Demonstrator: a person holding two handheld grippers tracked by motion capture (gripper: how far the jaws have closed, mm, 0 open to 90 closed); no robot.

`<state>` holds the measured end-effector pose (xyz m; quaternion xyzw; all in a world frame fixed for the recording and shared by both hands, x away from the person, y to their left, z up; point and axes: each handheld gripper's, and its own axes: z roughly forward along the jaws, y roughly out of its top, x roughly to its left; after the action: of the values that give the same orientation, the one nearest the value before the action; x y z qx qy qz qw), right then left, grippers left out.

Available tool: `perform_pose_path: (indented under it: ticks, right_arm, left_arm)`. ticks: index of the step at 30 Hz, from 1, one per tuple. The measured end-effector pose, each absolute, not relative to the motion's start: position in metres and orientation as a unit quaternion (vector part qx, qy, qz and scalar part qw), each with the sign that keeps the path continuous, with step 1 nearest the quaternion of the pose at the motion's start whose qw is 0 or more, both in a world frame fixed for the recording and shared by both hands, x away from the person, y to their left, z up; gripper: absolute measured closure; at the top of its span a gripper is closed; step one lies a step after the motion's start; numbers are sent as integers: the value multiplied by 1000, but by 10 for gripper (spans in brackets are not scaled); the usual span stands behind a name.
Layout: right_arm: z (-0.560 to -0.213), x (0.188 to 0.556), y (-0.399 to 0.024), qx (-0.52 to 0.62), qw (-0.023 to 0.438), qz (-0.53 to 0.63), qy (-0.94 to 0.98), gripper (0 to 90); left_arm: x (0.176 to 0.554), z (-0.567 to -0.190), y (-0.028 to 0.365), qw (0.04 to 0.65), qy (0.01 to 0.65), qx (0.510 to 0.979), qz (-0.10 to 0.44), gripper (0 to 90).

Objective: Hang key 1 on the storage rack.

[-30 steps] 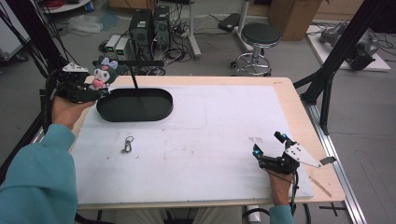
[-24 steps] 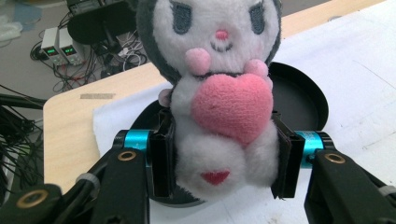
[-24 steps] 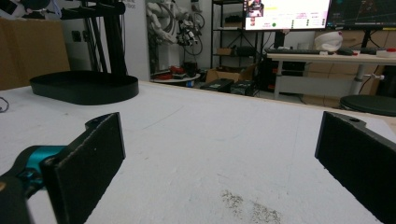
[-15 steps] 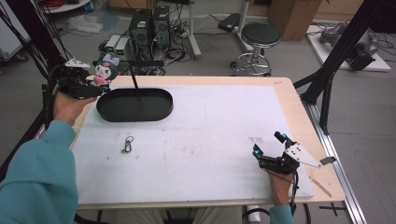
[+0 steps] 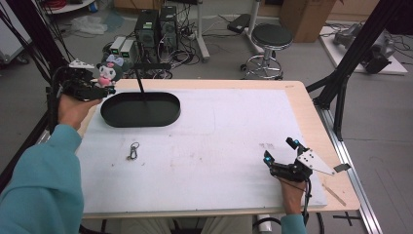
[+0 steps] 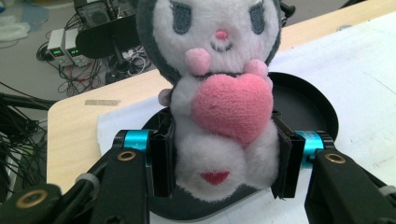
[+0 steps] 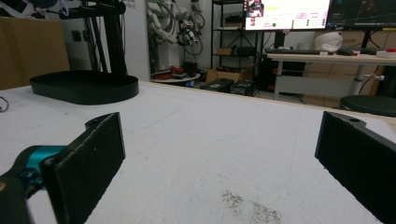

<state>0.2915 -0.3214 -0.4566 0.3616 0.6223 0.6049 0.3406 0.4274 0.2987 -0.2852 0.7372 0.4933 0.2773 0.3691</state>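
The left tongs (image 6: 219,172) squeeze the soft toy (image 6: 217,100) beside the black tray (image 5: 140,109), the right tongs (image 5: 281,157) are wide, and a loose squeeze could drop it outside.

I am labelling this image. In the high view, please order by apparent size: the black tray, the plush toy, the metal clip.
1. black tray, clearly largest.
2. plush toy, held in the left gripper above the table, so its nearness may flatter it.
3. metal clip, smallest.
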Motion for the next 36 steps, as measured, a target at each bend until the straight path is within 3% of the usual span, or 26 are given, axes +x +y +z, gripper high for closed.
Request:
perform_pose_path:
  ticks: [36]
  right_arm:
    - [-457, 291, -321, 362, 340, 605, 622, 7]
  left_arm:
    - [419, -322, 301, 320, 502, 762, 255, 527]
